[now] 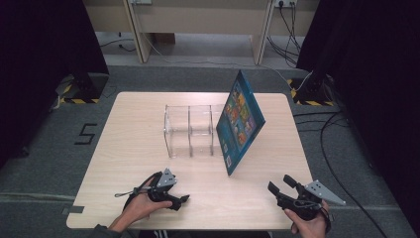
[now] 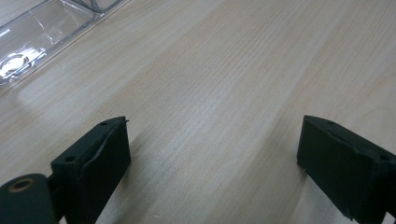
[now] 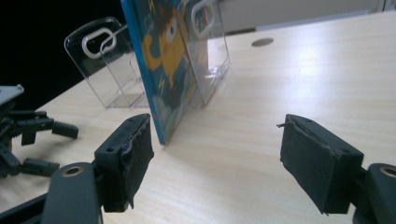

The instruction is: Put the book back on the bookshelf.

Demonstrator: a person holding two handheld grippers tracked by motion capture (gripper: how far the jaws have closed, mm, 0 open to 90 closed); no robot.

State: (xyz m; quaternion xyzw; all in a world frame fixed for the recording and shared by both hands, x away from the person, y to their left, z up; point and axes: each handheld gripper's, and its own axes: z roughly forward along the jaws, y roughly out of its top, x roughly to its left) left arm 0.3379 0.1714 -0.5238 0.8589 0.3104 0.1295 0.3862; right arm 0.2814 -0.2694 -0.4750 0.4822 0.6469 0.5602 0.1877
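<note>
Book (image 1: pixel 241 120): seen from the high view, a thin blue picture book with cartoon panels on its cover stands on edge, tilted, leaning against the right end of a clear rack.
Rack (image 1: pixel 190 130): a see-through plastic file holder with upright dividers, near the middle of the table; the book touches its right side.
Table (image 1: pixel 133 148): pale wood, with dark curtains to either side and grey floor around it.
Left gripper (image 1: pixel 184 199): low at the near edge, left of centre, held in the person's left hand (image 1: pixel 140 206); well apart from the book, nothing between its jaws.
Right gripper (image 1: pixel 282 184): at the near right edge, held in the person's right hand (image 1: pixel 309 225); jaws spread, pointing towards the book but apart from it.

Left gripper view, jaws: two black pads stand wide apart and released, with bare wood grain between them.
Left gripper view, rack (image 2: pixel 44 35): a clear plastic corner sits at the upper left, away from the jaws.

Right gripper view, jaws: both black pads are released and spread, gripping nothing; only tabletop lies between them.
Right gripper view, book (image 3: pixel 163 65): it stands on its lower edge ahead of the left jaw, cover showing a yellow cartoon figure, leaning back on the rack (image 3: pixel 105 60).
Right gripper view, rack detail: rounded white-rimmed slots show at the tops of the dividers.
Right gripper view, other gripper (image 3: pixel 44 144): the left gripper rests at the far left edge, its jaws apart.
</note>
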